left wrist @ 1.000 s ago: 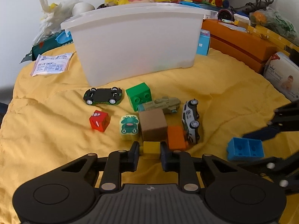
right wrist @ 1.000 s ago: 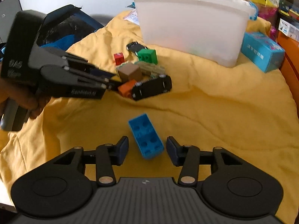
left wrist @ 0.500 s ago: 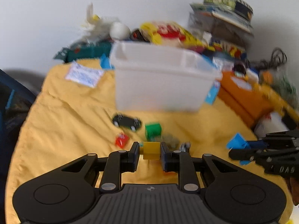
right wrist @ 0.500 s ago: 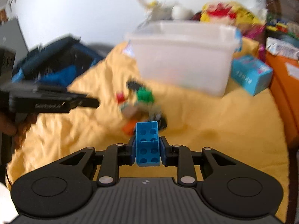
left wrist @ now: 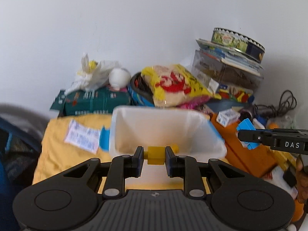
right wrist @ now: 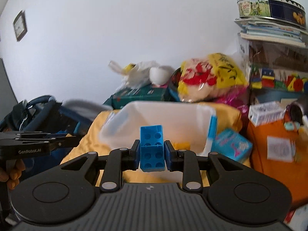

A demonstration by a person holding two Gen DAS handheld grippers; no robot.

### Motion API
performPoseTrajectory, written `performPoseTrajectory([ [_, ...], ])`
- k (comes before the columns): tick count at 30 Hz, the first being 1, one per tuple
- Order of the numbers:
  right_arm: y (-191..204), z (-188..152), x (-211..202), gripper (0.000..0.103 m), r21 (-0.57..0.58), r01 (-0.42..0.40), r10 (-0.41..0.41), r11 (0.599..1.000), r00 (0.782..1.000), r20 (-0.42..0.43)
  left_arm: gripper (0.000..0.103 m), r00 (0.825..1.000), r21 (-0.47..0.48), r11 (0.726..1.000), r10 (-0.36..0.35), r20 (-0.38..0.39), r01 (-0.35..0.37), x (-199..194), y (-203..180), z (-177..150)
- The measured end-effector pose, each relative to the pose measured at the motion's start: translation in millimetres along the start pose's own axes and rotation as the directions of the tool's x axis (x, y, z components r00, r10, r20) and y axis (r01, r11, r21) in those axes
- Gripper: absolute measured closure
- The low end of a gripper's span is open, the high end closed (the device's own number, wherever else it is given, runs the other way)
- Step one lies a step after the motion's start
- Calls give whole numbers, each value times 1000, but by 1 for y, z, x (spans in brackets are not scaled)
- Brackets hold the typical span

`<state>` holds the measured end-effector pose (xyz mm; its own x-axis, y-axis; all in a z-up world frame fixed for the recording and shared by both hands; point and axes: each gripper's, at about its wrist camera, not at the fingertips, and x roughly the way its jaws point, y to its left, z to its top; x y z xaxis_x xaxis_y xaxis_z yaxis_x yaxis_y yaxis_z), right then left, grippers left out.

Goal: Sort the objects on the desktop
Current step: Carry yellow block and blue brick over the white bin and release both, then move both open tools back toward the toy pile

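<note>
Yellow block (left wrist: 155, 155) and blue brick (right wrist: 152, 148), each clamped between tool pads.

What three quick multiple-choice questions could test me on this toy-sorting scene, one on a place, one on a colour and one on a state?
1. Where is the white bin as seen from the left gripper?
A. Right ahead of its fingertips
B. Behind the camera
C. On top of the round tin

2. What colour is the brick in the right gripper?
A. Red
B. Blue
C. Green

3. What state is the left gripper in?
A. Wide open and empty
B. Shut on a toy car
C. Shut on a yellow block

Answers:
1 A: the bin's open mouth fills the view just beyond the fingers.
2 B: a blue studded brick sits clamped between the right gripper's pads.
3 C: both pads press the sides of the small yellow block.
</note>
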<state>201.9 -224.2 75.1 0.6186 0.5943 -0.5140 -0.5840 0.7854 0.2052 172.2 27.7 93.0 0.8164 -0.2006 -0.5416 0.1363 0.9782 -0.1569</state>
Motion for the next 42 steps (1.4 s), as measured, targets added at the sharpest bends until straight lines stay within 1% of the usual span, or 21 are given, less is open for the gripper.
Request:
performPoseTrajectory([
  [2, -5, 15, 6, 74, 8, 12, -12, 1000, 1000, 10, 77, 1000, 3, 1000, 4, 2, -4, 8, 0, 15],
  [5, -11, 34, 20, 74, 20, 30, -30, 999, 1000, -3, 77, 1000, -24, 1000, 2, -10, -2, 21, 2, 31],
  [7, -13, 40, 26, 74, 14, 40, -40, 999, 999, -12, 77, 1000, -28, 1000, 9, -22, -10, 32, 3, 40],
  [12, -18, 52, 48, 74, -11, 65, -65, 998, 997, -43, 77, 999, 6, 1000, 12, -45, -12, 54, -2, 55],
  [15, -24, 55, 62, 74, -11, 72, -73, 997, 993, -88, 77, 998, 9, 1000, 18, -64, -17, 67, -3, 62],
  [19, -28, 57, 82, 74, -16, 78, -79, 997, 984, -157, 75, 993, 17, 1000, 28, -117, -26, 86, -3, 69],
  [21, -32, 58, 92, 72, -2, 84, -83, 996, 978, -194, 61, 989, 25, 999, 48, -139, -45, 93, -4, 72],
  [22, -34, 58, 95, 69, -1, 96, -94, 995, 975, -201, 47, 988, 38, 997, 72, -134, -67, 93, -4, 71],
  [23, -35, 58, 97, 62, -5, 109, -108, 994, 974, -200, 41, 988, 50, 994, 100, -122, -94, 93, -5, 70],
  [24, -35, 59, 97, 47, -11, 118, -118, 993, 974, -195, 41, 987, 61, 992, 114, -112, -107, 92, -4, 68],
  [25, -35, 58, 96, 46, -15, 117, -118, 993, 976, -185, 41, 988, 67, 993, 106, -115, -99, 92, -3, 65],
  [27, -35, 56, 94, 46, -23, 105, -108, 994, 978, -176, 41, 986, 66, 994, 90, -137, -82, 91, 0, 55],
  [29, -33, 48, 89, 46, -29, 104, -108, 994, 979, -172, 41, 988, 77, 994, 89, -127, -80, 83, 0, 37],
  [32, -25, 24, 74, 46, -36, 74, -79, 997, 983, -165, 41, 989, 115, 992, 71, -127, -56, 66, -3, -8],
  [34, -17, -5, 62, 46, -52, 40, -49, 998, 982, -180, 41, 986, 143, 989, 55, -157, -33, 57, -8, -50],
  [35, -12, -21, 58, 46, -66, 31, -43, 997, 981, -192, 41, 982, 152, 988, 60, -181, -32, 54, -11, -70],
  [36, -8, -40, 52, 46, -80, 26, -42, 996, 977, -207, 41, 976, 152, 988, 59, -209, -27, 53, -13, -90],
  [38, -3, -75, 44, 46, -79, 22, -40, 997, 969, -244, 41, 962, 138, 990, 36, -271, 1, 54, -17, -128],
  [40, -3, -108, 39, 46, -48, 24, -37, 999, 957, -289, 41, 948, 142, 990, 29, -316, 17, 60, -23, -151],
  [42, -4, -132, 34, 46, -20, 38, -43, 999, 944, -328, 41, 949, 179, 984, 34, -313, 23, 66, -29, -165],
])
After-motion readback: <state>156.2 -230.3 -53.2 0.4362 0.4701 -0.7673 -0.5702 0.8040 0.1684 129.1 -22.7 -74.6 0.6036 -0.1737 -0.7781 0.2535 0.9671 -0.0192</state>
